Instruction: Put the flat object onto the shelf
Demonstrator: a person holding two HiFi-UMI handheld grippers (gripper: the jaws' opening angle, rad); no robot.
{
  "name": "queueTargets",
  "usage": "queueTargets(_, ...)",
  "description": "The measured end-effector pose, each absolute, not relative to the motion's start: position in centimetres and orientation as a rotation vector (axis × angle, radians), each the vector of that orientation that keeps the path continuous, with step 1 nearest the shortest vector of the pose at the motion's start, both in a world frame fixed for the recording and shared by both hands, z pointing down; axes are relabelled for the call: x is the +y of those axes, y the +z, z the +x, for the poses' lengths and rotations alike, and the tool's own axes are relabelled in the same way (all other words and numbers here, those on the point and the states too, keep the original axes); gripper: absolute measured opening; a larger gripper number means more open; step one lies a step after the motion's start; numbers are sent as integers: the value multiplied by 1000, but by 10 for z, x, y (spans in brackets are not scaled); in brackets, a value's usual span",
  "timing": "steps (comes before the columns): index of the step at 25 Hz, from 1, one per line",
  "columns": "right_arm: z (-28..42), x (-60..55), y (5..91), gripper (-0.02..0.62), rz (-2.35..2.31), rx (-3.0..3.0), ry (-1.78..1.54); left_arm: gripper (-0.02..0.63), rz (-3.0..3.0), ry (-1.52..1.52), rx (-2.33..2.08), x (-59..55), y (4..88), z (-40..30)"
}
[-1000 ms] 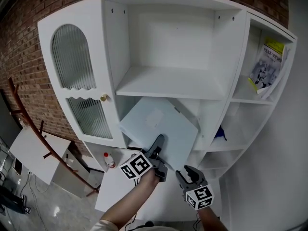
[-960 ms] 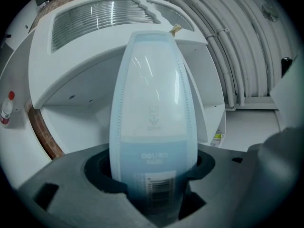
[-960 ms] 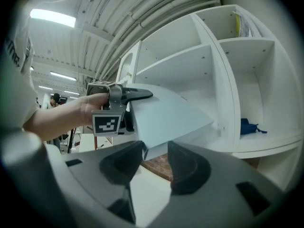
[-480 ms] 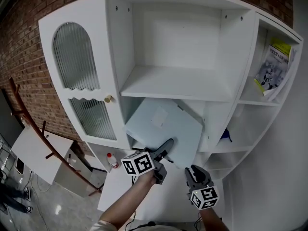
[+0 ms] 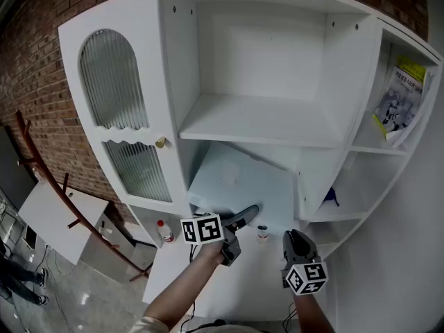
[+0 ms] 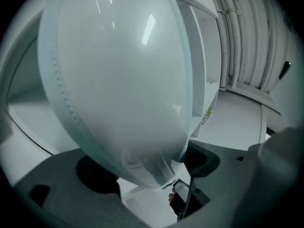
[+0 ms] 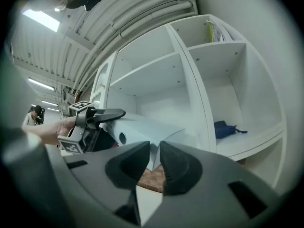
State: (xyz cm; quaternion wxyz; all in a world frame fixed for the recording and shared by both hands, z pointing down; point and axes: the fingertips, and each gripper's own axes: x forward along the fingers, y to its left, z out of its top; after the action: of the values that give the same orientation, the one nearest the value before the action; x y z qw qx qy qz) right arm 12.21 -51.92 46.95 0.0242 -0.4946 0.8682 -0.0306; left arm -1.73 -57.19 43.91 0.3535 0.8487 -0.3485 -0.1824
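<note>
The flat object (image 5: 243, 186), a pale blue-white panel, sits tilted in the opening under the middle board of the white shelf unit (image 5: 340, 82). Its top edge is tucked back into that compartment and its lower edge comes forward towards the grippers. From where I stand I can't tell whether that lower edge rests on anything. The unit stands against a red brick wall (image 5: 41, 68). It has a tall door (image 5: 114, 82) with ribbed glass and a small brass knob (image 5: 161, 142) on its left side, and narrow open compartments on its right. The big upper bay is bare white. Off to the left there is a dark red coat rack (image 5: 41, 179) over a low white table (image 5: 55, 220). The left gripper (image 5: 244, 216) is at the panel's lower edge, pointing level. Its claw has just been opening and now gapes wide. In the left gripper view the panel (image 6: 118, 70) fills the space between the jaws, but I don't see the pads pinching it. The right gripper (image 5: 297, 240) hangs just to the right of it, clear of the panel. Its claw has just been closing and is down to a narrow slit with nothing in it; in the right gripper view the panel's corner (image 7: 142, 125) shows beyond the tips (image 7: 154, 153). Some printed booklets (image 5: 399, 106) lean in the top right compartment. A blue thing (image 5: 331, 197) lies in the one below. A white bottle (image 5: 165, 231) with a red cap stands on the ledge at the left. A little jar (image 5: 262, 233) stands between the two grippers.
</note>
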Motion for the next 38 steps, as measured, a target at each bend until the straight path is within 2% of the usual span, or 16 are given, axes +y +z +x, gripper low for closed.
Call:
queueTargets(17,128,-550,426,63,-1568,2600,62,383,2166,-366,-667,-563,465,-5)
queueTargets(38,123,-583,460,64,-1687,2656,50,382,2280,-322,-781,-534,478,-49)
